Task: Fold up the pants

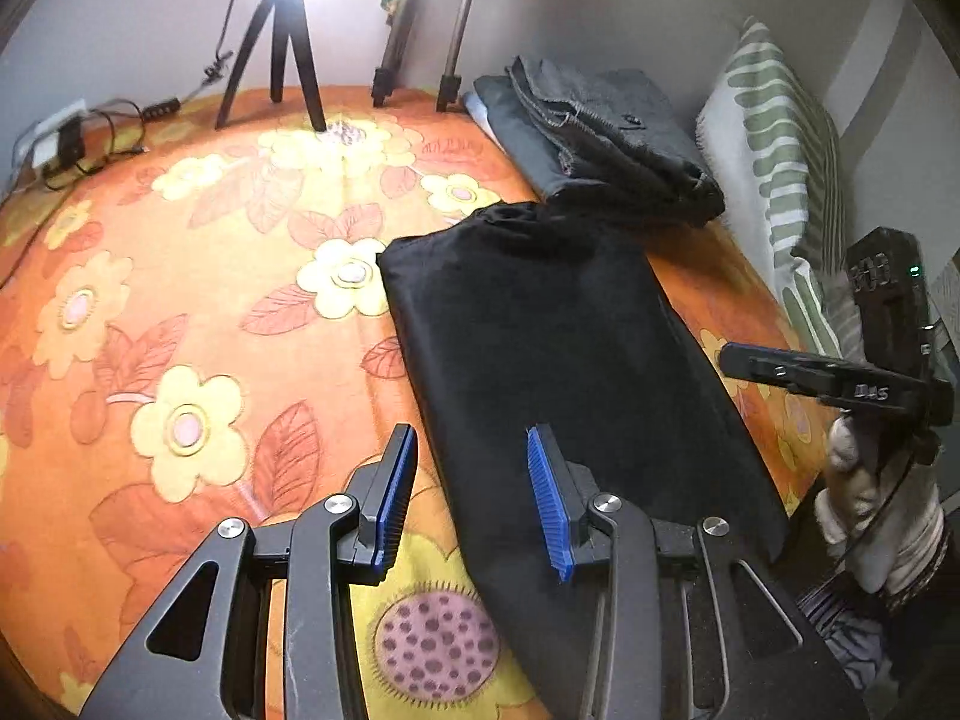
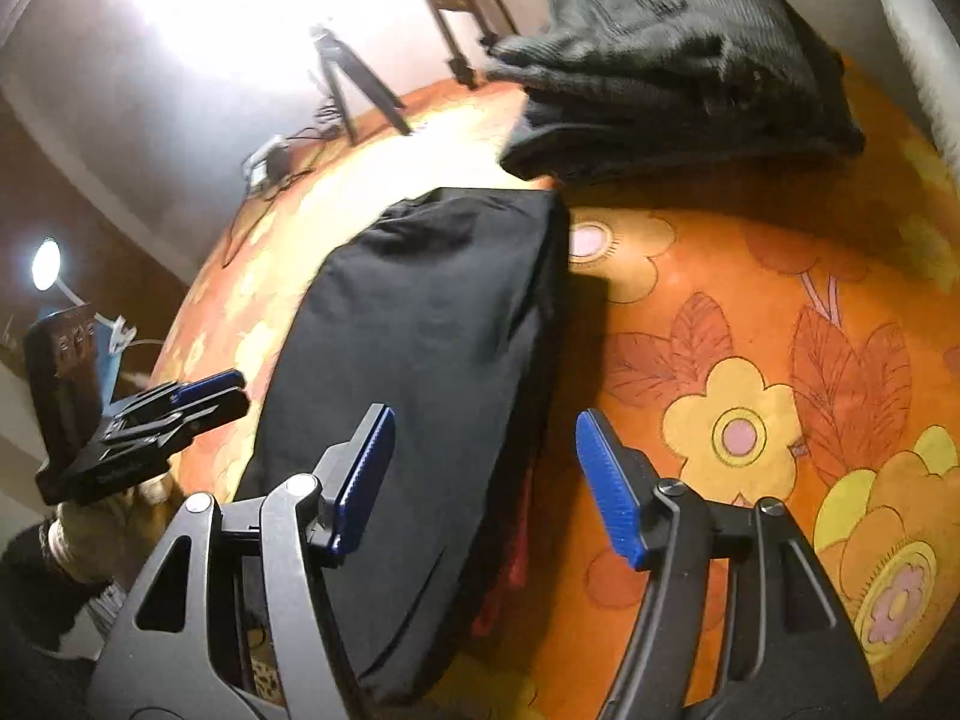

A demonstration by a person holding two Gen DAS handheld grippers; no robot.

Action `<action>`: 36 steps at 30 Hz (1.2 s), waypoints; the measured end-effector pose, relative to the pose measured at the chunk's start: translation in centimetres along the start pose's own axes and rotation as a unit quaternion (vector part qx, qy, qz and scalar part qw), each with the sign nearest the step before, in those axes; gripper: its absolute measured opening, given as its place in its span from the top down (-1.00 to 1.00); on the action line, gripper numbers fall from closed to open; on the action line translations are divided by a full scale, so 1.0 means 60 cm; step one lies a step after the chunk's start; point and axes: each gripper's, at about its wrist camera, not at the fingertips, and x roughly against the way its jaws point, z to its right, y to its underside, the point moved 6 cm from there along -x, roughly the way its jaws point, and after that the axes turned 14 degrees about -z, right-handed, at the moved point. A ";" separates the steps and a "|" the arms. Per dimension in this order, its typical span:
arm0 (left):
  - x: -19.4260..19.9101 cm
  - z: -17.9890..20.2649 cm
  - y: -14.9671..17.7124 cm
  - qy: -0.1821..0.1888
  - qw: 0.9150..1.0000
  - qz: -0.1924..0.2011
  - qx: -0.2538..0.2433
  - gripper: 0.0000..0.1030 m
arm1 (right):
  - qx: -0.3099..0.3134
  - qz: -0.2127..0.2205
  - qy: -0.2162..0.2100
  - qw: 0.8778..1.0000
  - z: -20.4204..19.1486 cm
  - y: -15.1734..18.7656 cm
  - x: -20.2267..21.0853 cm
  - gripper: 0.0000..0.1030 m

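Note:
Black pants (image 1: 540, 324) lie folded into a long strip on the orange flowered bedsheet (image 1: 180, 300). My left gripper (image 1: 471, 498) hovers open over the strip's near left edge; the cloth edge runs between its blue pads (image 1: 393, 498) without being pressed. In the right wrist view the same pants (image 2: 432, 324) stretch away from me. My right gripper (image 2: 486, 480) stands open over their near right edge, pads apart and nothing clamped. Each gripper shows in the other's view: the right gripper (image 1: 738, 363) beside the strip, the left gripper (image 2: 231, 396) at its other side.
A stack of folded dark grey clothes (image 1: 606, 138) sits just beyond the pants, touching their far end. A green-striped pillow (image 1: 774, 144) leans on the wall. Tripods (image 1: 282, 54) and a power strip with cables (image 1: 66, 138) stand at the bed's far edge. A gloved hand (image 1: 864, 480) holds the right gripper.

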 end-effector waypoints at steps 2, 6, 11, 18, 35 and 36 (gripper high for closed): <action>-0.015 -0.001 -0.003 0.016 1.000 -0.017 0.007 0.29 | -0.016 -0.018 -0.008 1.000 0.011 -0.007 -0.021 -0.28; -0.034 -0.008 0.001 0.031 0.999 -0.035 0.026 0.29 | -0.030 -0.032 -0.027 0.999 0.025 -0.013 -0.040 -0.28; -0.039 -0.023 0.000 0.043 0.998 -0.036 0.042 0.17 | -0.030 -0.038 -0.048 0.998 0.023 -0.017 -0.054 -0.20; -0.048 -0.033 -0.006 0.067 0.995 -0.038 0.055 0.16 | -0.031 -0.036 -0.083 0.995 0.018 -0.017 -0.061 -0.07; -0.064 -0.014 -0.025 0.076 0.996 -0.012 0.035 0.24 | -0.034 -0.024 -0.125 0.991 0.007 -0.019 -0.076 0.31; -0.065 -0.015 -0.025 0.072 0.997 -0.010 0.037 0.36 | -0.039 -0.025 -0.129 0.991 0.007 -0.019 -0.077 0.36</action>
